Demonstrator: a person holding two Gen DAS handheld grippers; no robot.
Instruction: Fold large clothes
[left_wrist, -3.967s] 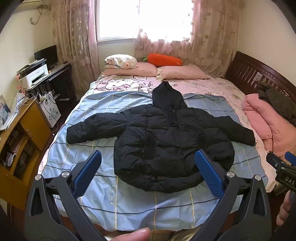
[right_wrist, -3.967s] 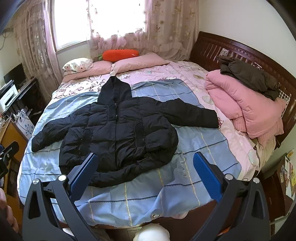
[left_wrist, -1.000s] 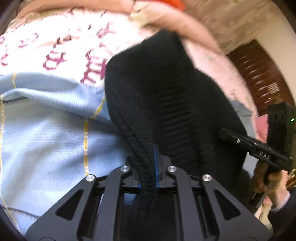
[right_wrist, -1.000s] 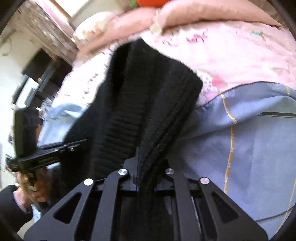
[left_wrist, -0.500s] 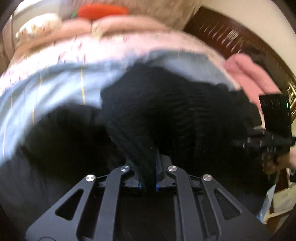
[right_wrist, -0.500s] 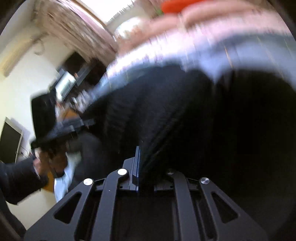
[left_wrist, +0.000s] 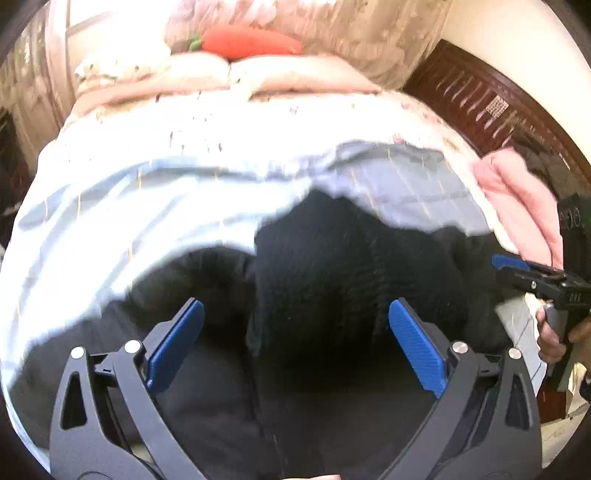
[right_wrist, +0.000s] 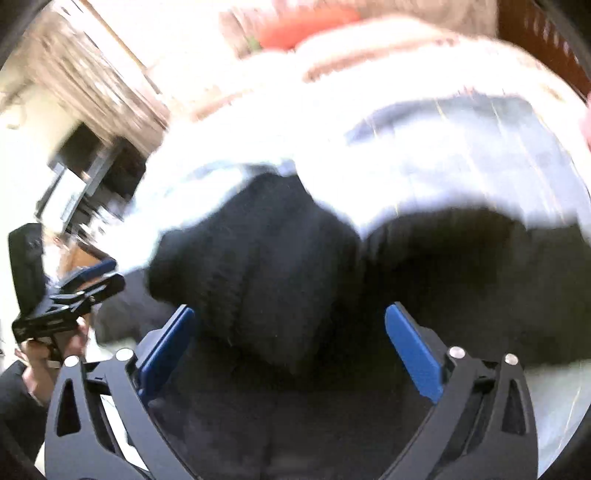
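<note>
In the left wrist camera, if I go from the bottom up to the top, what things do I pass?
Left gripper, open → black jacket → blue sheet → pink pillows → orange carrot toy → curtain.

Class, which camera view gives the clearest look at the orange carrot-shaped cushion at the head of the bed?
The left wrist view: the orange carrot-shaped cushion shows whole, green top included, above the pillows. In the right wrist view it is only a motion-blurred orange streak near the top edge.

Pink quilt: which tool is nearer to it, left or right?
Right. The right tool is beside the pink quilt; the left tool is over the black jacket, mid-bed. Both have just been opening their jaws, gripping nothing.
</note>
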